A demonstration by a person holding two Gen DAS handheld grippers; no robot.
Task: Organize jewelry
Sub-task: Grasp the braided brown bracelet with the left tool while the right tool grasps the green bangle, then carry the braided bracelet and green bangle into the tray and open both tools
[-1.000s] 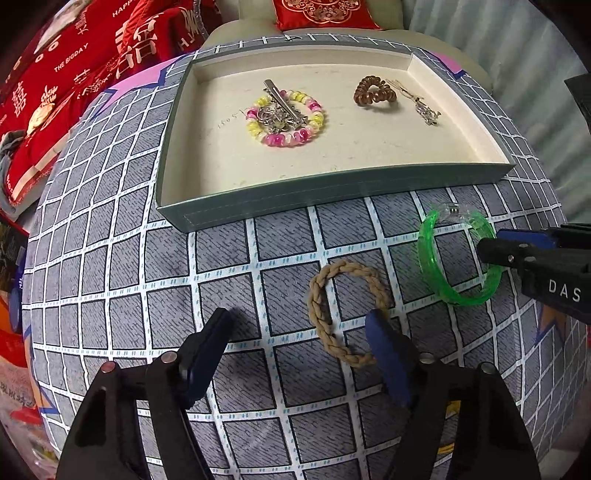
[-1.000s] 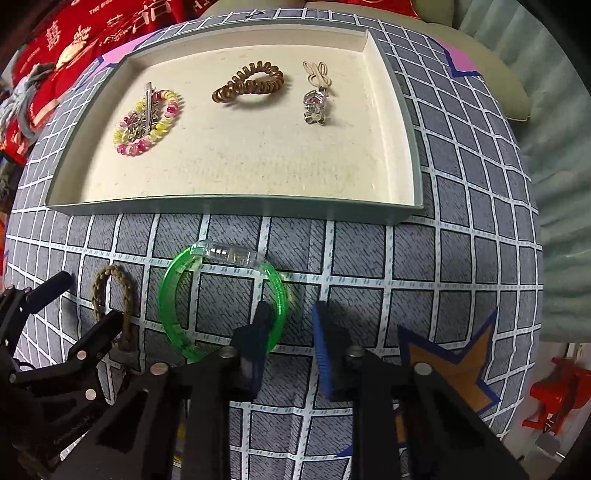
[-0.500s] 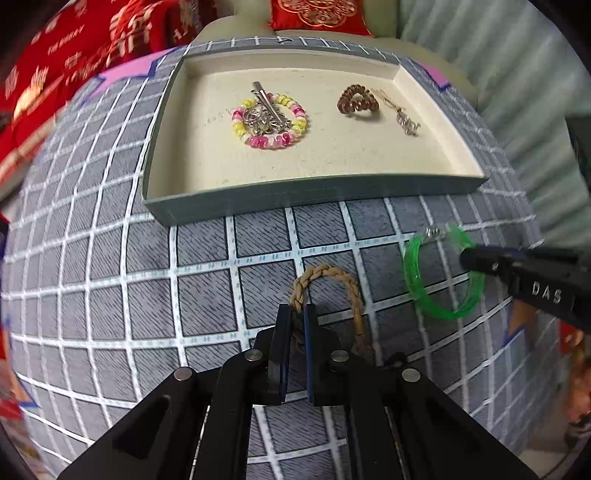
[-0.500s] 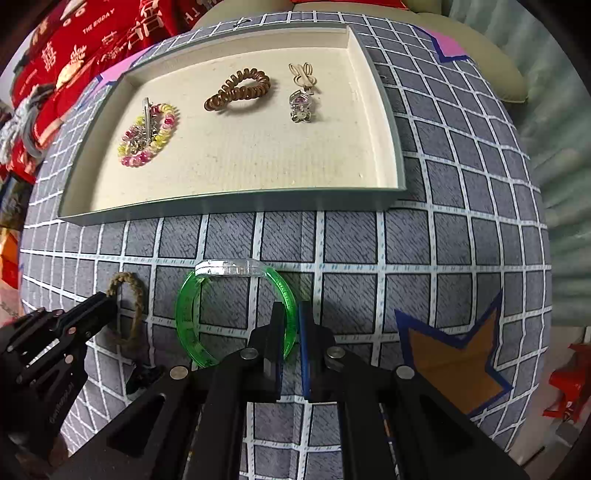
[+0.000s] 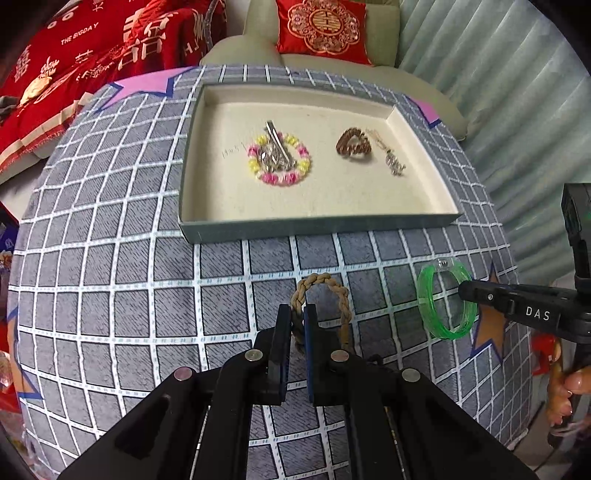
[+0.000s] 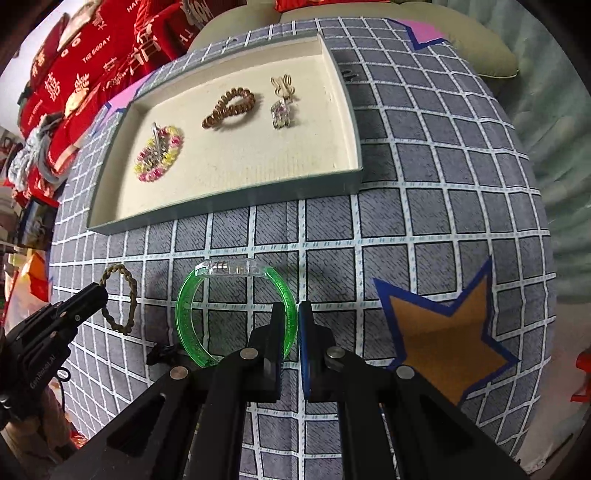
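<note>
Both grippers grip tight: left gripper (image 5: 297, 319) pinching braided bracelet (image 5: 321, 295), right gripper (image 6: 291, 325) pinching green bangle (image 6: 236, 314); tray (image 5: 317, 225) lies upper-centre, beyond both.

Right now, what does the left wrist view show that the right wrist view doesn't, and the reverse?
Only the left wrist view shows the left gripper closed on the braided bracelet and the red cushion behind the table. Only the right wrist view shows the right gripper clamping the green bangle and the whole orange star. Both show the tray, beaded bracelet and coil hair tie.
</note>
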